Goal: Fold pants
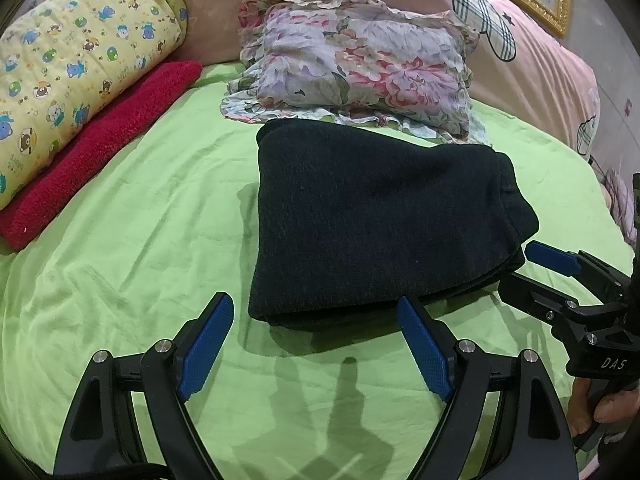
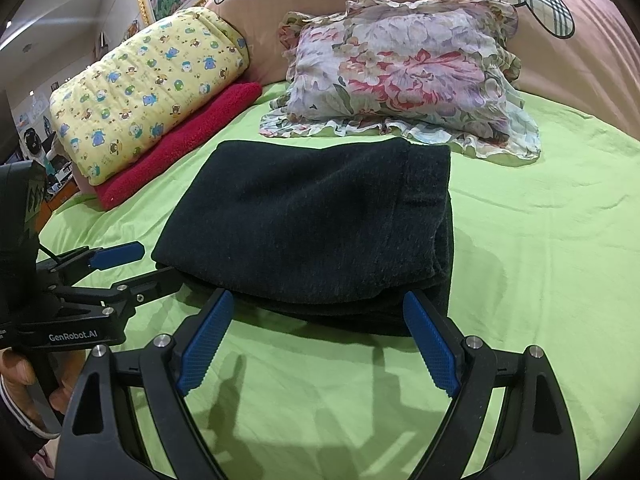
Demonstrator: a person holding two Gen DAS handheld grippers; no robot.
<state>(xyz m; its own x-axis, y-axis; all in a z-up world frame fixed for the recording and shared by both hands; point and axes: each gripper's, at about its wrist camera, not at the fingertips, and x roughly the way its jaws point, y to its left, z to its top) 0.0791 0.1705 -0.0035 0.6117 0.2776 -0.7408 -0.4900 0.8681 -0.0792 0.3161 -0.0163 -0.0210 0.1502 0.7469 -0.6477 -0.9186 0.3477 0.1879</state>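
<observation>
Dark folded pants [image 1: 372,224] lie as a thick rectangle on the green bed sheet [image 1: 132,248]. My left gripper [image 1: 316,340] is open, its blue pads [image 1: 208,348] wide apart just short of the pants' near edge, nothing between them. In the right wrist view the pants [image 2: 312,220] fill the centre, and my right gripper [image 2: 320,336] stands open at their near edge without pressing on them. Each gripper shows in the other's view: the right gripper [image 1: 516,268] at the pants' right side, the left gripper [image 2: 154,264] at their left side, both with fingers spread.
A floral pillow [image 1: 360,60] lies just behind the pants. A yellow cartoon-print quilt [image 1: 80,60] rests on a red towel [image 1: 104,144] at the left. A pink duvet [image 1: 532,80] banks along the back. A person's hand [image 2: 24,376] holds the left gripper's handle.
</observation>
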